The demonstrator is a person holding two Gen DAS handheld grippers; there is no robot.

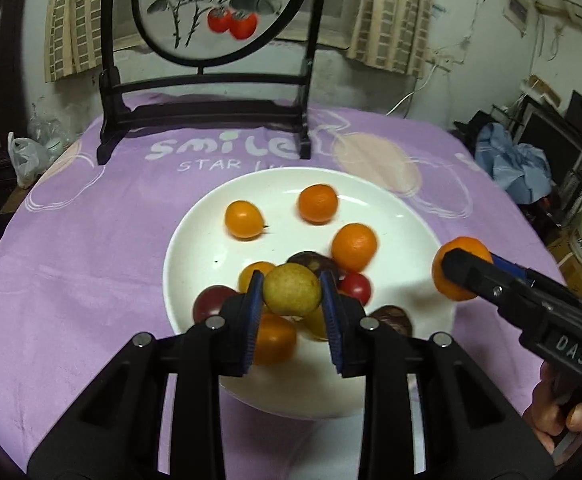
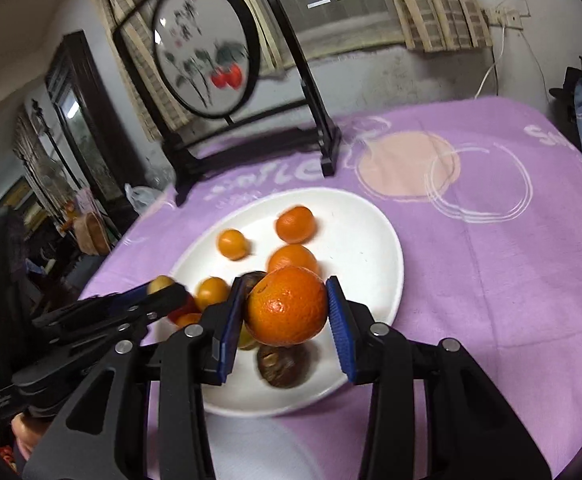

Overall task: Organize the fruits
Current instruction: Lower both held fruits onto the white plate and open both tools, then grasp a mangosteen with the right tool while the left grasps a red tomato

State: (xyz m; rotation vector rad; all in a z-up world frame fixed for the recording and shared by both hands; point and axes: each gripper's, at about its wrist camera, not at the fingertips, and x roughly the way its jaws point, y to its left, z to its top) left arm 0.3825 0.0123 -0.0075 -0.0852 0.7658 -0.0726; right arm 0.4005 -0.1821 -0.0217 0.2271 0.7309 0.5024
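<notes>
Left wrist view: left tongs (image 1: 292, 289) clamped on yellow-green fruit (image 1: 292, 289) at frame centre above white plate (image 1: 195, 240), right tongs (image 1: 457, 268) clamped on orange (image 1: 461, 250) at right edge; advice: keep both grips firm, carry level, clear of the plate's remaining fruit.

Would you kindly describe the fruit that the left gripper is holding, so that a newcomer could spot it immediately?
Start at the white plate on the purple tablecloth, in front of the round painted screen. Just above the plate's near side, the left gripper pinches a small round fruit between its blue pads. It is dull yellow-green and speckled, unlike the orange, red and dark brown fruits around it.
</notes>
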